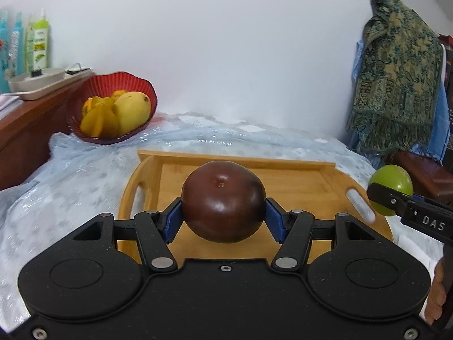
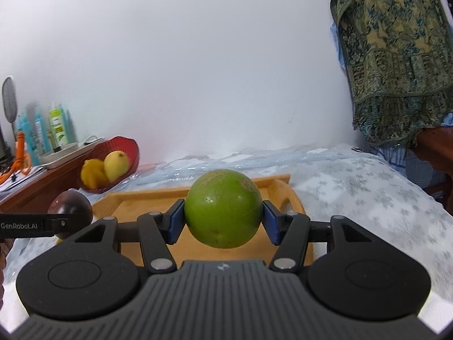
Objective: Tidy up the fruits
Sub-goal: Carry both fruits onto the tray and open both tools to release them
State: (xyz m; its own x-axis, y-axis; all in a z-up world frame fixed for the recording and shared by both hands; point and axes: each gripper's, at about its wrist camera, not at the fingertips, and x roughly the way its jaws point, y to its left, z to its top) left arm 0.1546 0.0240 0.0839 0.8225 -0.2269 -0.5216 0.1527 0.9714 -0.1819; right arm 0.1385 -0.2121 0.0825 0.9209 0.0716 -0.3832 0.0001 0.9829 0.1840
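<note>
Left wrist view: left claw clamped on dark purple fruit, blue pads pressed against both sides. Fruit held in the air above wooden tray, not touching it. Tray lying on pale blue patterned cover. Red basket far left on the cover, beside a wooden desk, holding yellow mangoes. Right claw at the right edge, gripping green citrus past the tray's right handle slot. Patterned green-gold cloth hanging at right. Bottles and a white dish on the desk.

Right wrist view: right claw closed on green citrus, pads pinching it left and right. Citrus lifted clear above wooden tray. Left claw entering from left edge, "GenRobot.AI" on its finger, dark purple fruit in its grip near the tray's left end. Red basket with 2 yellow mangoes visible behind, well apart from both held fruits. Patterned cloth upper right.
</note>
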